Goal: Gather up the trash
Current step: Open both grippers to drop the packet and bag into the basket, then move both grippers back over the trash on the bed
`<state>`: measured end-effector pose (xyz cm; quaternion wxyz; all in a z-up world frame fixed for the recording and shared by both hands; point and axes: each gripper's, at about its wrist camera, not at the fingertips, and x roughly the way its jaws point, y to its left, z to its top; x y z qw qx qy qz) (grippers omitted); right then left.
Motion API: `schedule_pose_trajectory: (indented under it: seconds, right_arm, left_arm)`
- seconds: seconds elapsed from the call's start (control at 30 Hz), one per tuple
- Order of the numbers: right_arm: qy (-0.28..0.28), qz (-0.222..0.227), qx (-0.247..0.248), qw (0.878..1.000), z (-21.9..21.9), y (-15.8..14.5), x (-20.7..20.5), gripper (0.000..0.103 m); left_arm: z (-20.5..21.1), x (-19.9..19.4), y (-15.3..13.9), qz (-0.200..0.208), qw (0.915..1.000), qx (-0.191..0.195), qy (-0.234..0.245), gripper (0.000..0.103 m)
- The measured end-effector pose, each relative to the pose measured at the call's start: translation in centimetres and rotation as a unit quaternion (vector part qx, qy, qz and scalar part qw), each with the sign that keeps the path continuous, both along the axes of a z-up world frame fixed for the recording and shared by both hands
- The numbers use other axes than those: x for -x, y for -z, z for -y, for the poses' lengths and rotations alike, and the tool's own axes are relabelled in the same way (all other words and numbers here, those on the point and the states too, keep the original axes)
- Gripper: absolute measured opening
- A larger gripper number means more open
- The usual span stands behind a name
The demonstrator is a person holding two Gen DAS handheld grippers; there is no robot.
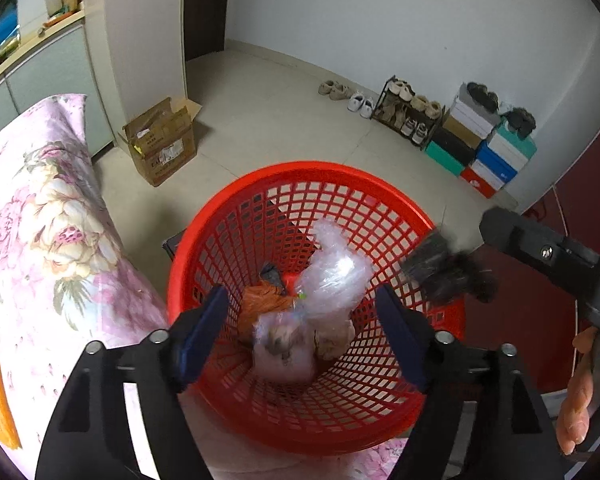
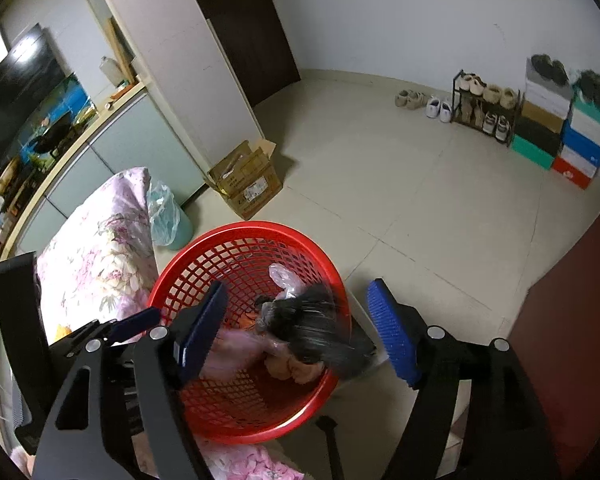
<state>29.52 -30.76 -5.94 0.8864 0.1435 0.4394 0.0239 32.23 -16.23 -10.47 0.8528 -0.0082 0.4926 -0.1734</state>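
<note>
A red mesh basket sits below both grippers; it also shows in the right wrist view. Inside lie clear plastic bags, an orange wrapper and a pinkish bag. My left gripper is open and empty just above the basket's near side. My right gripper is open over the basket; a blurred dark piece of trash is in the air between its fingers, above the basket. The same dark piece shows blurred over the basket's right rim, beside the right gripper's body.
A pink floral quilt lies left of the basket. An open cardboard box stands on the tiled floor behind. A shoe rack and stacked shoe boxes line the far wall. A bin with a plastic liner stands by the quilt.
</note>
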Motion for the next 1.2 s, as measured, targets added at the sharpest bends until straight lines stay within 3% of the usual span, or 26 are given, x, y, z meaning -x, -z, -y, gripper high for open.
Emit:
schedule_pose_trajectory:
  seconds: [0.3,0.7,1.2]
  right_arm:
    - [0.002,0.025,0.008,1.000,-0.1,-1.6,1.9,0.070]
    - [-0.029,0.083,0.035,0.996,-3.2,-4.3,5.5,0.070]
    - [-0.102,0.138,0.033,0.985,-8.6,-5.3,9.6,0.070]
  left_arm:
    - [-2.1,1.2,-1.9,0.018,0.9995,-0.007,-0.026,0.080]
    - [-6.4,4.8,-6.2,0.075,0.9945,-0.013,-0.072,0.081]
    - [-9.8,11.8,-9.6,0.166,0.9760,-0.080,-0.116,0.085]
